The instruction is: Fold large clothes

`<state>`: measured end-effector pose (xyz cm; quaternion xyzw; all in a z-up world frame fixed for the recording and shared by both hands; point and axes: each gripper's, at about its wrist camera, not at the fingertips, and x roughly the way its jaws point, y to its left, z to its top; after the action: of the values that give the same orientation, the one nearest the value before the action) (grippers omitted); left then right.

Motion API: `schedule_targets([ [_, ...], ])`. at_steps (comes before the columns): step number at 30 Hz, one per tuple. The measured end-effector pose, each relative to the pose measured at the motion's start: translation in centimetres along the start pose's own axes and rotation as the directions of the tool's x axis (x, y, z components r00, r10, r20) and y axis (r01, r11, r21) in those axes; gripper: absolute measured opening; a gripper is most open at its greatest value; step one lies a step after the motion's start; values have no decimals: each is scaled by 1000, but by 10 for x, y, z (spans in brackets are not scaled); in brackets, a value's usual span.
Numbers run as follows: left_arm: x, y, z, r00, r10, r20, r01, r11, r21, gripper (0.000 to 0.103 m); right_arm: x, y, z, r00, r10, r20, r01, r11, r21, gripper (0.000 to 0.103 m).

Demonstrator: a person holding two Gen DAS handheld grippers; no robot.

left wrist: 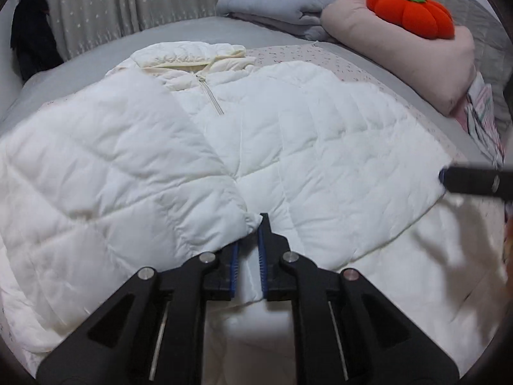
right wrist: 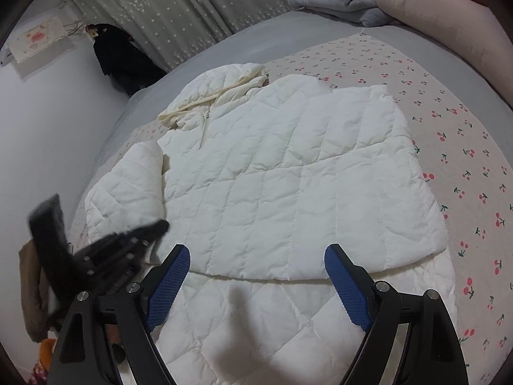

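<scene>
A white quilted hooded jacket (left wrist: pixel 288 134) lies front up on the bed, hood and zip at the far end. One sleeve (left wrist: pixel 128 166) is drawn across the body on the left. My left gripper (left wrist: pixel 255 224) is shut on that sleeve's cuff, with white fabric showing between its blue pads (left wrist: pixel 261 256). In the right wrist view the left gripper (right wrist: pixel 128 247) appears blurred at the jacket's left edge. My right gripper (right wrist: pixel 256 247) hovers open above the jacket's (right wrist: pixel 288 176) lower hem, nothing between its fingers; one of its fingers (left wrist: pixel 465 181) shows at the right edge of the left wrist view.
An orange pumpkin cushion (left wrist: pixel 413 11) sits on a pink pillow (left wrist: pixel 400 51) at the far right, beside a folded grey blanket (left wrist: pixel 272 6). A cherry-print sheet (right wrist: pixel 449 128) lies under the jacket. Star-patterned curtains (left wrist: pixel 128 0) and a dark hanging garment (right wrist: pixel 121 54) stand behind the bed.
</scene>
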<state>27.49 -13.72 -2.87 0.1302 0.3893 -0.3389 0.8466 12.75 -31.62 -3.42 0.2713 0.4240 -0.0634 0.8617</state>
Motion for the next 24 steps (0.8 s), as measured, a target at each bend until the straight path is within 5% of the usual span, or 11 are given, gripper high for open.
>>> schedule_targets([
  [2, -13, 2, -2, 1000, -29, 1, 29, 999, -29, 27, 1, 2, 0, 1000, -3, -3, 3, 1000, -4, 88],
  [4, -33, 3, -6, 997, -80, -13, 79, 996, -47, 66, 1, 6, 1, 1000, -8, 0, 8, 1000, -14, 88],
  [6, -60, 6, -13, 996, -87, 7, 87, 996, -29, 74, 0, 11, 2, 1000, -16, -2, 16, 1000, -26, 88],
  [11, -126, 24, -28, 998, 26, 64, -29, 999, 41, 75, -13, 52, 3, 998, -60, 26, 63, 988, -143, 88],
  [15, -139, 79, -32, 983, 153, 99, -143, 985, -100, 82, -9, 106, -2, 999, -39, 30, 46, 966, -256, 88],
  [19, -130, 130, -35, 953, 302, 32, -279, 912, -299, 82, 17, 166, -20, 998, -67, -13, 57, 918, -392, 88],
  [24, -97, 170, -48, 968, 248, -47, -241, 846, -475, 82, 41, 225, -40, 993, -120, 12, 108, 841, -530, 88],
])
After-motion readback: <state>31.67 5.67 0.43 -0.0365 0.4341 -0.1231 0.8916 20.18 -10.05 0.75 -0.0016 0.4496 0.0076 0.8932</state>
